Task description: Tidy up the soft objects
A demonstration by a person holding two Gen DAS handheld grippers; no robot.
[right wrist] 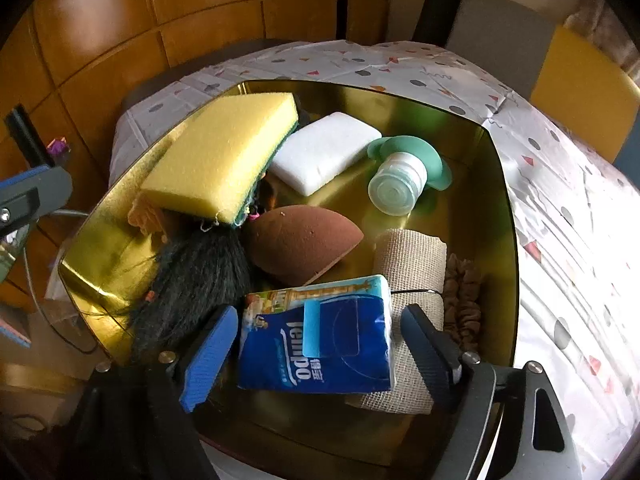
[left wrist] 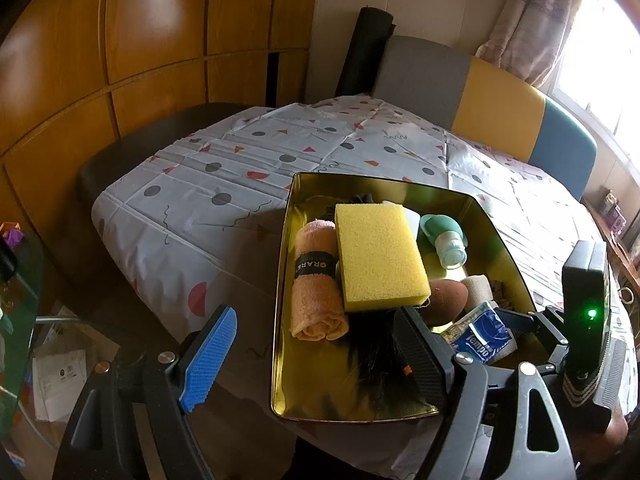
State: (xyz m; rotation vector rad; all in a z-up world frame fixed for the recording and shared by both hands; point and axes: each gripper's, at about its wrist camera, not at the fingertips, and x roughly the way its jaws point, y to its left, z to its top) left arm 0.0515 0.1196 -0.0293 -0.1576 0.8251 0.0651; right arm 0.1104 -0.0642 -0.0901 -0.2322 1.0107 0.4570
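Tissue pack (right wrist: pixel 316 336) lies between the open right hand-held gripper (right wrist: pixel 320 354) fingers

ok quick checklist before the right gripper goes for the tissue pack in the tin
1. Right gripper open: ok, fingers spread wider than the tissue pack.
2. Fingers either side of the pack: ok.
3. Contact made: cannot tell, gaps seem to remain.
4. Pack unobstructed on top: ok; it lies on the bandage roll.
5. Left gripper out of the way: ok, open at the gold tin near edge.
6. Yellow sponge stable: cannot tell, it rests tilted on other items.
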